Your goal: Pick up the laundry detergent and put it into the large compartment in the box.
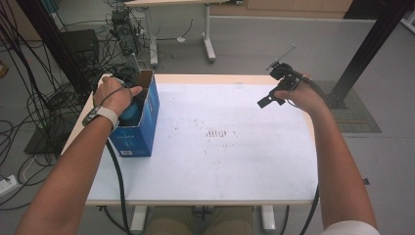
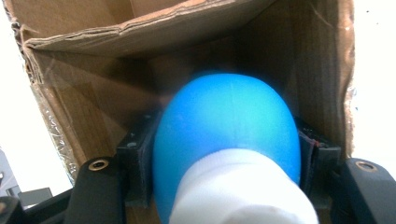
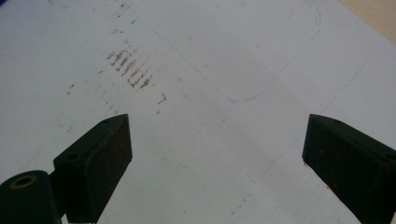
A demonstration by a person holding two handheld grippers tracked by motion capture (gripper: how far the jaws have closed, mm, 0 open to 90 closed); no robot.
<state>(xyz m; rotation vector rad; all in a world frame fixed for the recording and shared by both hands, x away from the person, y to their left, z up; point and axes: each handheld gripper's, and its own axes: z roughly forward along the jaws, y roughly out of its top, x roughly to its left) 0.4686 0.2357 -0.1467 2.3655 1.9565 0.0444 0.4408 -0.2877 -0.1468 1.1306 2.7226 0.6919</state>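
A blue cardboard box (image 1: 142, 128) stands open-topped at the table's left edge. My left gripper (image 1: 128, 108) reaches down into it under the person's left hand (image 1: 113, 94). In the left gripper view the gripper (image 2: 224, 154) is shut on a round blue object (image 2: 229, 121) with a white part (image 2: 238, 191) nearest the camera. Its pads (image 2: 139, 158) press both sides of the object, with the brown box walls (image 2: 88, 98) around them. My right gripper (image 1: 272, 87) hovers open over the table's far right corner. Nothing is between its jaws (image 3: 217, 158) except stained white tabletop (image 3: 196, 70).
The white table (image 1: 220, 161) has brown smudges (image 1: 218, 133) near its middle. Tangled cables and black equipment (image 1: 73, 49) lie on the floor at the left. Another table's legs (image 1: 209, 46) stand behind, and a black post (image 1: 372, 44) rises at the far right.
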